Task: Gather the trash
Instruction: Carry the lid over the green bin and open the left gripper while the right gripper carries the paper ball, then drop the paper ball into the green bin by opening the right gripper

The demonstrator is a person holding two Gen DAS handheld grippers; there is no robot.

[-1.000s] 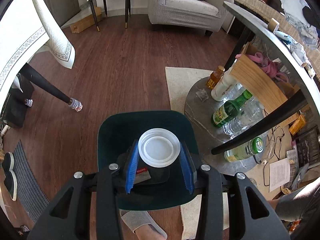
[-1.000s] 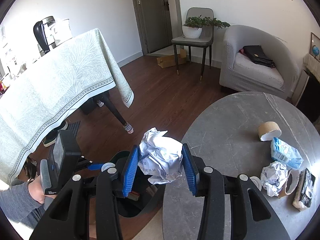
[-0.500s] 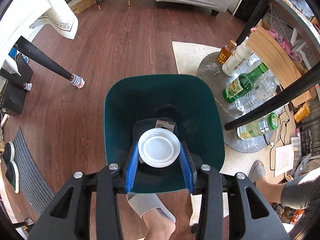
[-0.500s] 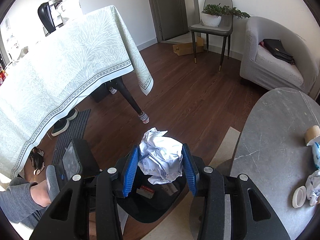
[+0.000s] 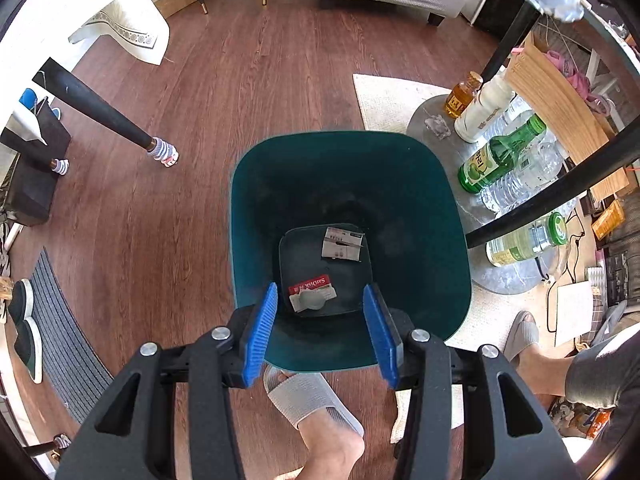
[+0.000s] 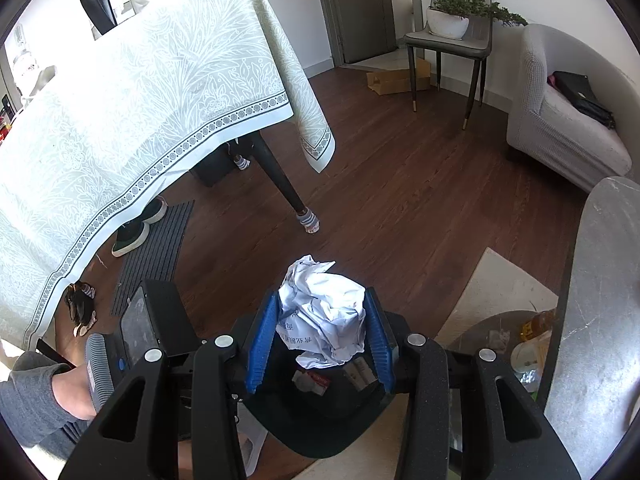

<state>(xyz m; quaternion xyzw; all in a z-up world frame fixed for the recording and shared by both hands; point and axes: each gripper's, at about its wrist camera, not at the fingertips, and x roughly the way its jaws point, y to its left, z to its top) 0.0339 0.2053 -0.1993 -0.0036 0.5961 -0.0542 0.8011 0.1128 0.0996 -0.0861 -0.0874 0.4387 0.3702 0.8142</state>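
Blue pads of your left gripper (image 5: 320, 332) stand apart, jaws just opened wider, nothing between them; it hangs over dark green bin (image 5: 440, 208) on wood floor (image 5: 248, 80). Red-and-white wrapper (image 5: 311, 287) and grey card (image 5: 343, 243) lie on bin bottom. Your right gripper (image 6: 320, 340) clamps crumpled white paper ball (image 6: 324, 312) above same bin (image 6: 332, 420). Bottles (image 5: 500, 156) crowd round grey slab just right of bin. Grey stone bench (image 6: 596, 312) edges right wrist view; your slippered foot (image 5: 308, 396) beside bin.
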